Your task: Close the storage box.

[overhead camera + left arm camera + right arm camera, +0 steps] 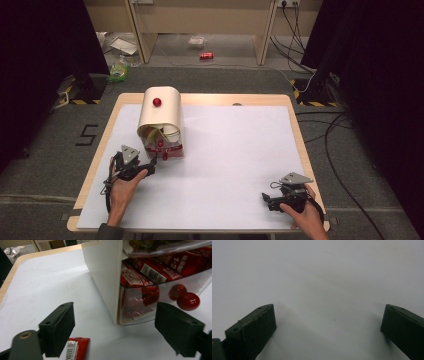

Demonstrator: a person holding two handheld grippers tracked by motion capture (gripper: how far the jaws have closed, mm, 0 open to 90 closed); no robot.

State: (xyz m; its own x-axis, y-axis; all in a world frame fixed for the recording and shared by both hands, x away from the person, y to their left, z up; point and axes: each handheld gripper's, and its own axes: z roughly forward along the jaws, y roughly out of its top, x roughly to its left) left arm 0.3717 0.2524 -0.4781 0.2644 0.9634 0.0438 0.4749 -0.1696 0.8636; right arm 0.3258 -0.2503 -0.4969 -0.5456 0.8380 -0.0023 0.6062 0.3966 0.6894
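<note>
A white box (160, 117) with a curved lid and a red knob (157, 102) stands at the table's back left. Its clear front (165, 149) shows red packets inside. In the left gripper view the box's white side wall (105, 277) and the clear front with red packets (150, 270) and a round red knob (188, 300) rise just ahead. My left gripper (150, 167) (120, 332) is open, its jaws apart before the box's front corner without touching it. A red packet (77, 348) lies on the table under its left jaw. My right gripper (267, 200) (328, 332) is open over bare white table.
The white mat (235, 160) covers a wooden table (95, 165). Beyond the far edge the floor holds cables (330, 135), a red can (206, 55) and scattered bags (120, 67). Dark curtains hang at both sides.
</note>
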